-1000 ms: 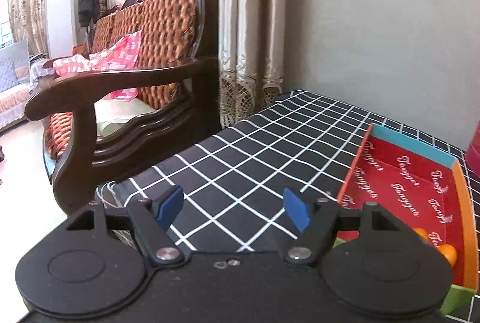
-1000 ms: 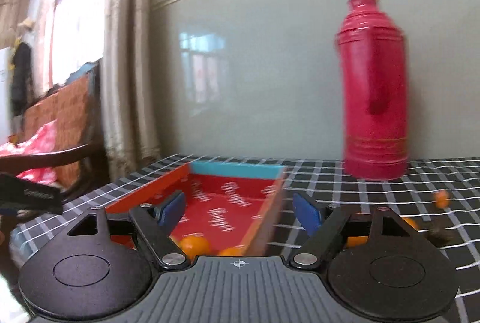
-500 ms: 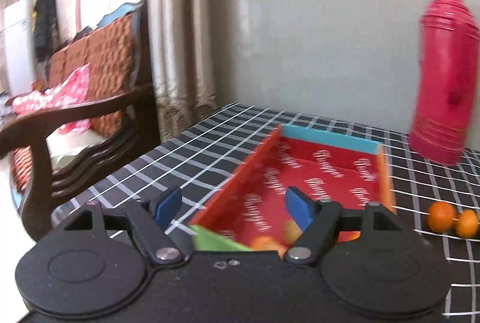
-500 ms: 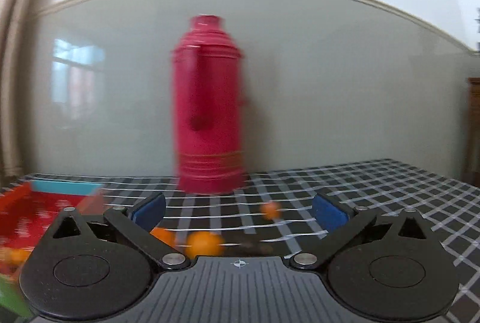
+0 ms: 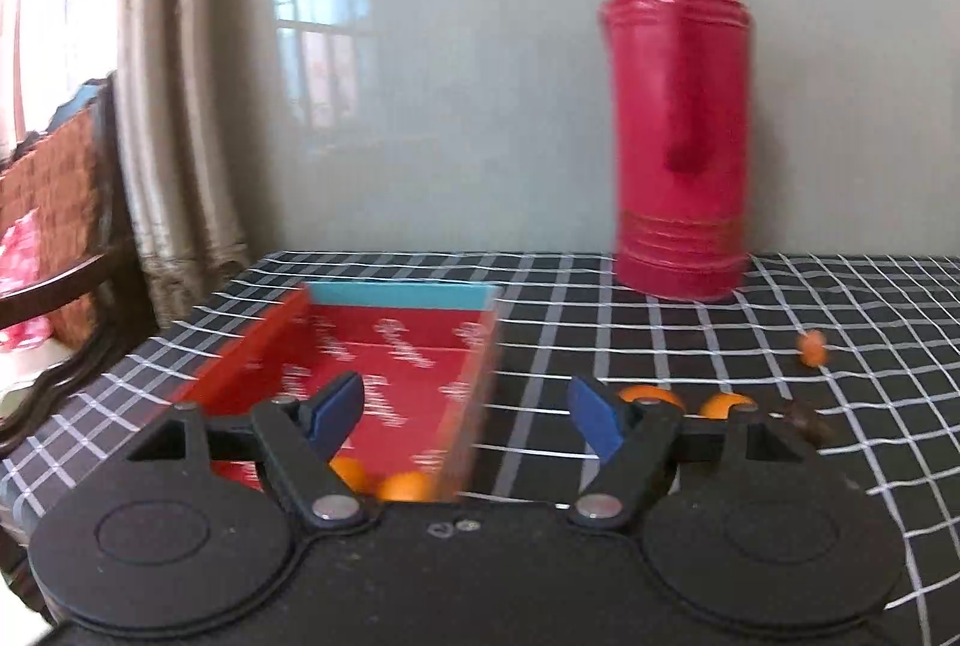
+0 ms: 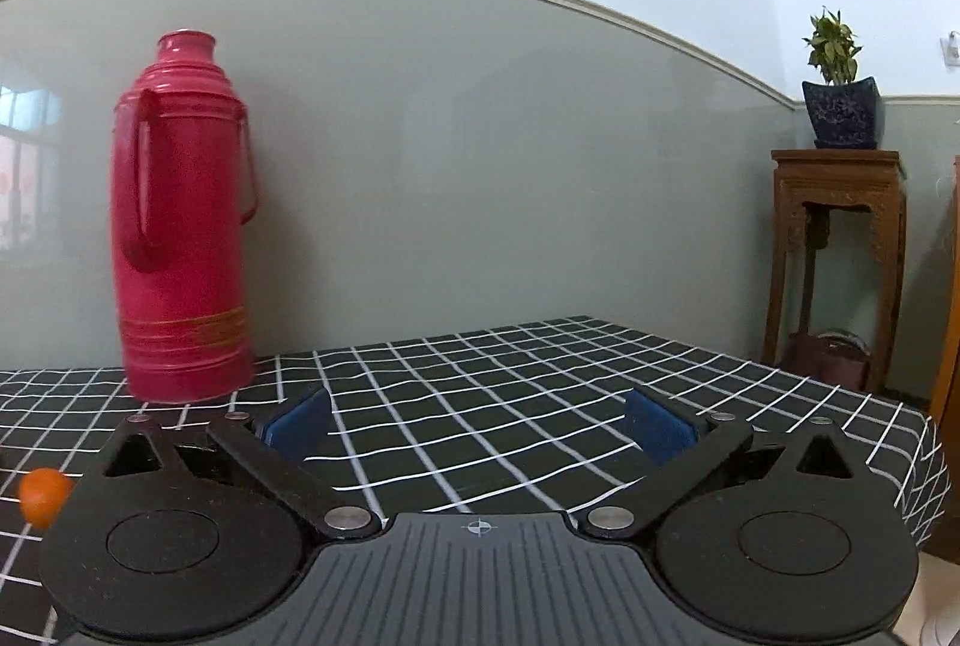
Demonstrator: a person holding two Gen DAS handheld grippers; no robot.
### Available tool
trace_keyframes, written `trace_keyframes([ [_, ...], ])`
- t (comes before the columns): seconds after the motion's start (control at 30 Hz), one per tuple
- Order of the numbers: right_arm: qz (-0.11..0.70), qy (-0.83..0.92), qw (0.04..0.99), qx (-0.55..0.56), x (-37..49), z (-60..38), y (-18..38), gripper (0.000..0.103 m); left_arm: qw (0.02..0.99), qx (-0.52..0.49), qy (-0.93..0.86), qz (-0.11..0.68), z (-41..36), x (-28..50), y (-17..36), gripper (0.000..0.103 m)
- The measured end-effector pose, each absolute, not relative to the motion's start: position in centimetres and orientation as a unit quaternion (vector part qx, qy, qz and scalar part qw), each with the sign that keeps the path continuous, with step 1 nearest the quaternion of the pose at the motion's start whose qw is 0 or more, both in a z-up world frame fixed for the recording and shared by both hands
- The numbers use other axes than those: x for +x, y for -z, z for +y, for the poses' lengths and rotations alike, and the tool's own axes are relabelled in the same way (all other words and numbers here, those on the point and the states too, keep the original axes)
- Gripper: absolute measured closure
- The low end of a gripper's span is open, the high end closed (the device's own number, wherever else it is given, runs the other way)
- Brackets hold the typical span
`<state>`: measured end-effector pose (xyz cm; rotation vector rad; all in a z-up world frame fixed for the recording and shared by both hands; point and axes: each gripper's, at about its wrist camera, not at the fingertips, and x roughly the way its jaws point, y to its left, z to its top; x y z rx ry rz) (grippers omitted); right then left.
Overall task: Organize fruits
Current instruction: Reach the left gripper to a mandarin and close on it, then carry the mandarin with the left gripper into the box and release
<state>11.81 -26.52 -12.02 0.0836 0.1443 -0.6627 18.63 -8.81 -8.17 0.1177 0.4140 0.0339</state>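
Left claw (image 5: 465, 415): jaws part open and closing slightly, with nothing between the pads. It sits at lower centre of the left view, aimed across the counter (image 5: 600, 346). The gap straddles the right wall of the tray (image 5: 396, 346), so this claw is lined up with neither the tray contents nor the loose fruit.

Right claw (image 6: 477, 421): jaws at full spread and empty. That is the ready state for taking a round fruit. It sits at lower centre of the right view and faces bare checked cloth.

Fruit locations:
- Two oranges (image 5: 399, 484) lie in the near end of the tray, at lower centre, already sorted.
- Two more (image 5: 651, 397) rest on the counter just right of the tray and are partly hidden by the left claw's right arm.
- A smaller orange fruit (image 5: 811, 348) lies farther right.
- One orange (image 6: 42, 493) shows at the lower left edge of the right view, outside the jaw gap.

The flask (image 6: 180, 226) stands upright against the wall behind the fruit, clear of the working zone.

Judgement: the loose fruit on the counter is still to be collected into the tray.
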Motion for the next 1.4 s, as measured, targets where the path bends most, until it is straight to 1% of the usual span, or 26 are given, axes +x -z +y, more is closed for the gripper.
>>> trace_keyframes([
  [0.23,0.059,0.351,0.934,0.031,10.5,-29.2,12.0,0.0,0.971,0.073,0.009,0.227,-12.4,19.8,9.9,0.041],
  [0.33,0.061,0.356,0.932,0.032,10.1,-30.1,12.0,0.0,0.968,0.07,0.012,0.243,-12.9,20.9,10.5,0.048],
  [0.43,0.058,0.367,0.928,0.026,10.0,-30.7,11.9,0.0,0.963,0.057,0.011,0.262,-13.2,22.2,11.1,0.048],
  [0.83,0.064,0.359,0.931,0.024,9.8,-32.0,12.2,0.0,0.957,0.04,0.031,0.287,-14.6,25.0,12.6,0.05],
  [1.0,0.067,0.347,0.935,0.022,10.1,-31.7,12.3,0.0,0.954,0.019,0.05,0.295,-14.4,25.5,12.8,0.059],
  [1.07,0.065,0.343,0.937,0.022,10.1,-31.6,12.3,0.0,0.953,0.011,0.06,0.298,-14.3,25.5,12.8,0.067],
  [1.13,0.065,0.34,0.938,0.02,10.1,-31.5,12.3,0.0,0.953,0.011,0.067,0.297,-14.4,25.4,12.8,0.072],
  [1.4,0.065,0.328,0.942,0.024,10.3,-31.2,12.3,0.0,0.951,-0.003,0.071,0.301,-14.2,25.5,12.9,0.071],
])
